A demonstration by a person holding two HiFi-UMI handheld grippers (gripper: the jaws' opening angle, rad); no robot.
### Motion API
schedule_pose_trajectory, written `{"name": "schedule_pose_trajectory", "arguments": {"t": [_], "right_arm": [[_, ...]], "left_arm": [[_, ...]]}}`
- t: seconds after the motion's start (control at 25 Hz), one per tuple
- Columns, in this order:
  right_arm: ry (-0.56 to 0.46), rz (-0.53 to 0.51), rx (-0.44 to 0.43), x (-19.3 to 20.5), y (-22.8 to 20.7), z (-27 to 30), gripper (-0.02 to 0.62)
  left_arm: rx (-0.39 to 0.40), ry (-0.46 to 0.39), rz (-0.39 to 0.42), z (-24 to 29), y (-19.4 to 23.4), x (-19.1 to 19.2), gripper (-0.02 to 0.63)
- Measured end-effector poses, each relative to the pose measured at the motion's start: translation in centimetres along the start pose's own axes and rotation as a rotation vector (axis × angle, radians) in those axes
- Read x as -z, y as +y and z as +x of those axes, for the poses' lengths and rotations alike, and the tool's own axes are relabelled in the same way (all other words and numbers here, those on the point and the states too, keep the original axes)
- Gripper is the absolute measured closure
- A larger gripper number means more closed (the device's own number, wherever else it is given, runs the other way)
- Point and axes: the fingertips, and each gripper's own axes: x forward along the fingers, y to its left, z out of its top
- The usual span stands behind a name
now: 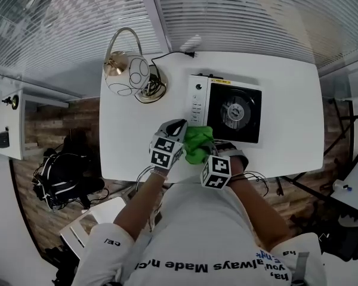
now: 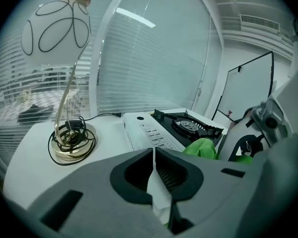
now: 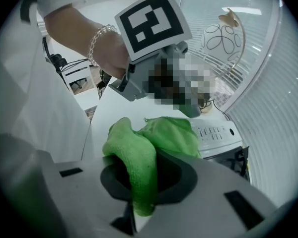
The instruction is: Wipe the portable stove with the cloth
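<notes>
The portable stove [image 1: 227, 109] is white with a black burner top and sits at the middle of the white table [image 1: 131, 142]. A bunched green cloth [image 1: 198, 145] lies against the stove's near left corner. My right gripper [image 1: 212, 151] is shut on this cloth; in the right gripper view a fold of cloth [image 3: 139, 167] hangs between the jaws, with the stove's control panel [image 3: 221, 135] just beyond. My left gripper [image 1: 176, 127] is just left of the cloth, beside the stove's front. Its jaws [image 2: 154, 155] are shut with nothing in them. The stove [image 2: 159, 128] and cloth [image 2: 201, 148] lie ahead and to its right.
A table lamp [image 1: 126, 73] with a white globe shade and a coiled cord at its base [image 2: 72, 142] stands at the table's back left. A black plug lead [image 1: 179, 55] runs behind the stove. Window blinds are behind the table, and a dark bag [image 1: 62, 174] is on the floor at left.
</notes>
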Motion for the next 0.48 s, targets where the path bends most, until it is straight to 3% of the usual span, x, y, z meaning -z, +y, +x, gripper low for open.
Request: {"name": "schedule_pose_trajectory", "arguments": {"t": [0.28,0.48], "right_arm": [[0.002,0.029,-0.005,1.4,0.0,-0.7,0.554],[-0.037,0.118,-0.037,2.2,-0.4,-1.3,0.554]], "left_arm": [[-0.004,0.004,0.019,0.5,-0.7,-0.5,0.583],[0.001,0.019,0.018,1.0,-0.8,-0.2,0.583]]}}
